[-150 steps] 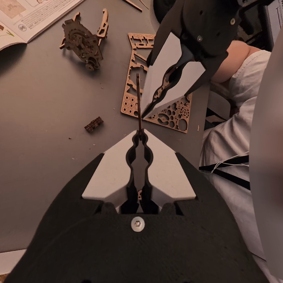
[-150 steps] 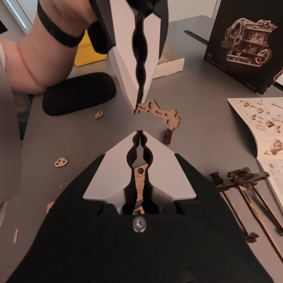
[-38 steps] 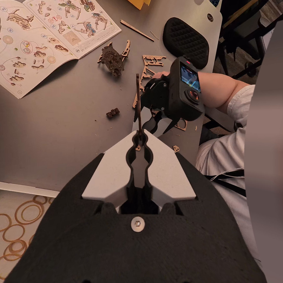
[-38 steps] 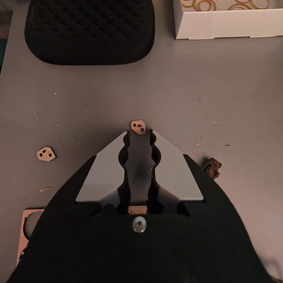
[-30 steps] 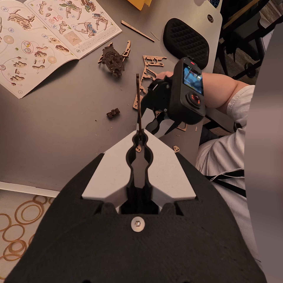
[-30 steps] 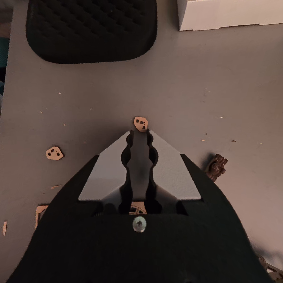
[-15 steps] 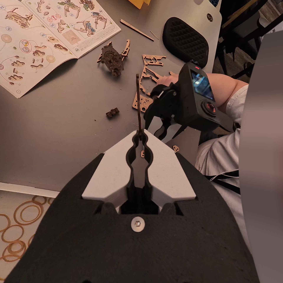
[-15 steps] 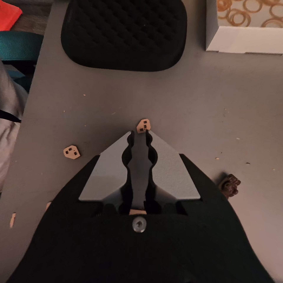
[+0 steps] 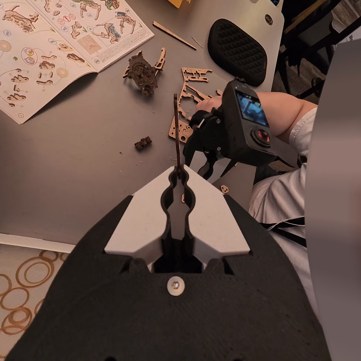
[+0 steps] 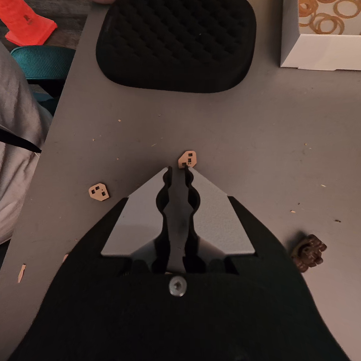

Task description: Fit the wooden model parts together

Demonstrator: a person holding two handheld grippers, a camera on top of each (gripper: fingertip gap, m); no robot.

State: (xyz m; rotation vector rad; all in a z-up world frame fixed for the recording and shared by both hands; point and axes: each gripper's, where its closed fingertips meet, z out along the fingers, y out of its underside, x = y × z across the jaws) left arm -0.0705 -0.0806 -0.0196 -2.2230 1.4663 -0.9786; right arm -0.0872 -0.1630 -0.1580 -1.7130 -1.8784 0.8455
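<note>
Left gripper [image 9: 178,168]: fingers pressed together at the tips, pinching the lower end of a thin dark wooden strip [image 9: 176,129]. The strip stands out straight ahead of the tips, seen edge-on, lifted above the grey surface [image 9: 68,166].

Right gripper [image 10: 178,168]: fingers slightly apart at the tips, nothing between them. It is low over the surface [image 10: 254,136]. A small tan wooden piece [image 10: 188,159] with square cutouts lies flat just beyond the tips; its near edge meets the right-hand tip, contact uncertain. A second similar piece [image 10: 98,192] lies to the left, apart from the fingers. A dark brown wooden block [image 10: 307,253] lies at lower right, near the gripper body.

In the left wrist view, the right gripper [image 9: 207,168] points down at the near edge of the surface, partly covering a tan cut-out sheet [image 9: 187,101]. Beyond it lie a part-built dark model [image 9: 143,75], a small dark block [image 9: 143,143], an open instruction booklet [image 9: 58,48] and a black padded cushion [image 9: 236,50].
</note>
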